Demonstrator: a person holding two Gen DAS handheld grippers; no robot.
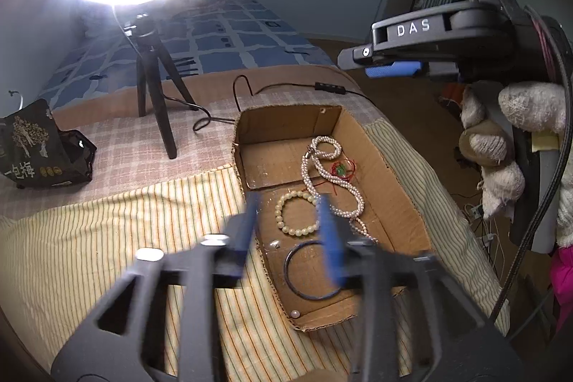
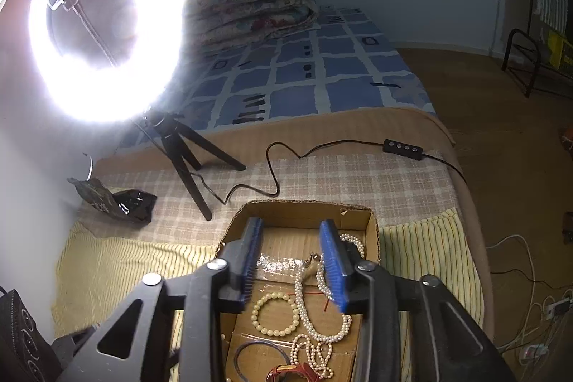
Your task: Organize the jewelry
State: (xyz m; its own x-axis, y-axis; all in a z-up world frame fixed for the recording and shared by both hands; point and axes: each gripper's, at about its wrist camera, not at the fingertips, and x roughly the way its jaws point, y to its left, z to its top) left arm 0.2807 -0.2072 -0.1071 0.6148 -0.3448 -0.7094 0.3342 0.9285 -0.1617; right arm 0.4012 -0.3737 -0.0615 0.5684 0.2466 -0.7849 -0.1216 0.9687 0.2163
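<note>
An open cardboard box (image 1: 394,174) lies on the striped cloth of a bed. Inside are a long pearl necklace (image 1: 355,199), a cream bead bracelet (image 1: 278,213), a dark bangle (image 1: 288,271), a red string with a green bead (image 1: 340,169) and a loose pearl (image 1: 294,313). My left gripper (image 1: 288,203) hovers open over the box's near left part, with nothing between its blue pads. My right gripper (image 2: 290,224) stands open above the box (image 2: 372,231), over the bracelet (image 2: 255,314), necklace (image 2: 302,303) and bangle (image 2: 238,357). From the left wrist it shows side-on (image 1: 392,68), high at the right.
A bright ring light on a black tripod (image 1: 157,117) stands behind the box, its cable and switch (image 2: 403,145) trailing right. A black snack bag (image 1: 32,149) lies at the left. A fuzzy-gloved hand (image 1: 530,106) holds the right gripper. Cables litter the floor (image 2: 530,310) beyond the bed's right edge.
</note>
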